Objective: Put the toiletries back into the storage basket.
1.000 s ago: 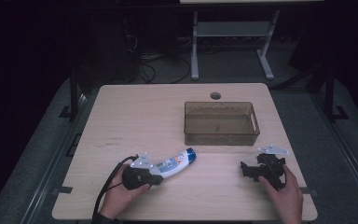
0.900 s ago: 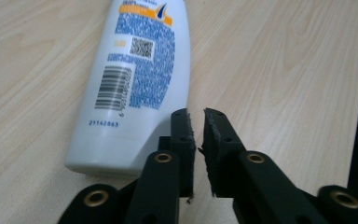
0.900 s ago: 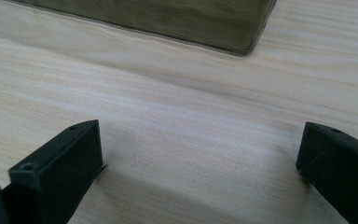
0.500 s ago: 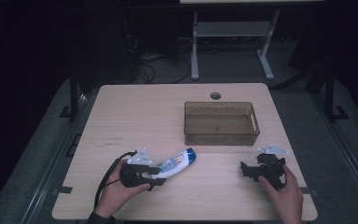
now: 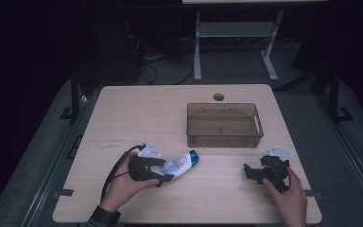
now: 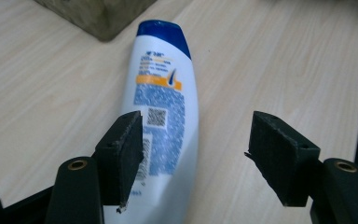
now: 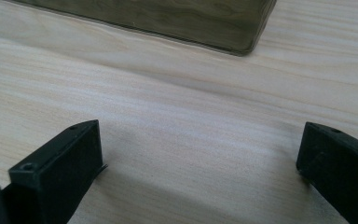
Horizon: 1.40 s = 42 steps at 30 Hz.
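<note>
Light wood-grain worktop (image 5: 170,113) with a round cable hole (image 5: 218,97) near the far edge; dark room behind, grey floor, a white frame stand (image 5: 236,42) and cables. Translucent brown bin (image 5: 224,125) right of centre toward the far side; near-middle and far-left areas bare. White shampoo bottle (image 6: 165,116) with blue cap lies flat at near left, cap toward the bin. Left gripper (image 6: 196,151) released, jaws spread around the bottle's lower body, one pad just beside it, the other apart. Label has orange band, QR code, blue print, text too blurred to read. Right gripper (image 7: 198,165) released, low over bare worktop near the right edge, bin corner ahead.
</note>
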Motion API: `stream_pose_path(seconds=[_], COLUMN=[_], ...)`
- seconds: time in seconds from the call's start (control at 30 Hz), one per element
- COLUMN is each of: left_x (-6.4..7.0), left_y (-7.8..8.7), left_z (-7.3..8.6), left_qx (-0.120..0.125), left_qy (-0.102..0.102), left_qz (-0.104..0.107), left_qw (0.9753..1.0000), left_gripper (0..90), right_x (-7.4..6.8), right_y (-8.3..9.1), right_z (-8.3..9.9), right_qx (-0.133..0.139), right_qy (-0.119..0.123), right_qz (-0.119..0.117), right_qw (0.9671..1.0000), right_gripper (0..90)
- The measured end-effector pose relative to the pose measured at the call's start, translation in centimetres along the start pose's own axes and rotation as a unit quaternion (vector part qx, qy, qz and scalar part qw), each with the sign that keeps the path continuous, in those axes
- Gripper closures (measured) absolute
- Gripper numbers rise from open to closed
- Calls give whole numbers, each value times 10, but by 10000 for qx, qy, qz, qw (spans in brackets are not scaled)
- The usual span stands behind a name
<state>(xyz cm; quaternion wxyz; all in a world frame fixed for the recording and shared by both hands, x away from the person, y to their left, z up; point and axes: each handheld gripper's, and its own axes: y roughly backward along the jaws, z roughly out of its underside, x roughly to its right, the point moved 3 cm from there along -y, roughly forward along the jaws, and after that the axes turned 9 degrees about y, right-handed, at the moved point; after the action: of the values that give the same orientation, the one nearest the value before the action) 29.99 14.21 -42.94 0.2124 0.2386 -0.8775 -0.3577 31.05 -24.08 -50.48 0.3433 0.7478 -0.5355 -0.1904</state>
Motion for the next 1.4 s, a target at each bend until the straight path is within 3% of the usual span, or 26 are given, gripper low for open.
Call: stream_pose_path(seconds=[0.33,0.77,1.4], left_x=[-4,-11,-12], left_y=[-9,-29,-66], left_z=[-22,-41,-54], left_qx=[15,-71,-612], left_qy=[-146,-80,-343], left_qz=[-49,-88,-233], left_qw=[9999,9999,9973], left_gripper=[295,285,288], right_x=[0,0,0], right_y=[0,0,0], right_z=[0,0,0], right_qx=[0,-1,-1], right_qy=[2,1,0], right_qz=[0,1,1], right_qw=[10000,10000,10000], right_gripper=[0,0,0])
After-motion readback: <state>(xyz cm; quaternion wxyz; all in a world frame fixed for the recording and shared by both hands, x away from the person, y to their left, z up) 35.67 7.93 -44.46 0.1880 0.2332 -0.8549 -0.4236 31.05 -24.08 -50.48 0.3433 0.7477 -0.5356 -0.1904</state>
